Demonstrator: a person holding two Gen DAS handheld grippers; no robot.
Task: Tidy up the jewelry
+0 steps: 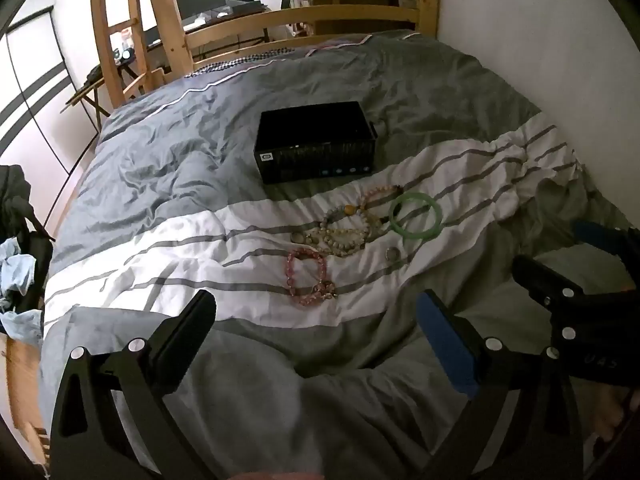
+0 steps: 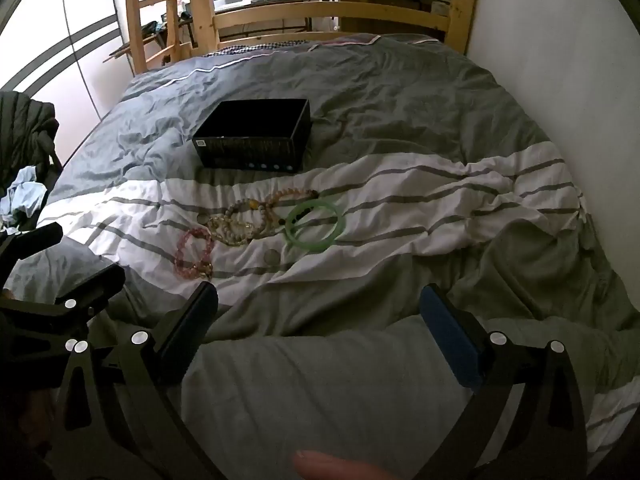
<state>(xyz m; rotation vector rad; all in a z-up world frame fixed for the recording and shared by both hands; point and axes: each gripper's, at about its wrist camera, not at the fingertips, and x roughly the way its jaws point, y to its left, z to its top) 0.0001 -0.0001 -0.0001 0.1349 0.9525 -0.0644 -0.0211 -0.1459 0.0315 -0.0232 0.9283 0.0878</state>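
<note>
Just ahead of both tools, left tool [image 1: 316,312] and right tool [image 2: 318,306], fingers spread apart and empty, lies the pink bead bracelet [image 1: 310,276] on the duvet [image 1: 160,240]: probably light, floppy; pinch one strand. Beyond, the rigid green bangle [image 1: 416,213] looks slippery, breakable; grip its rim. Farthest, the open black box [image 1: 316,142].

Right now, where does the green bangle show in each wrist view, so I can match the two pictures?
Left wrist: green bangle right of centre, on the white striped band of the duvet, right of the bead pile.
Right wrist: green bangle at centre, again right of the bead pile.
Shared landmark: the black box, beyond the jewelry in both views.
</note>
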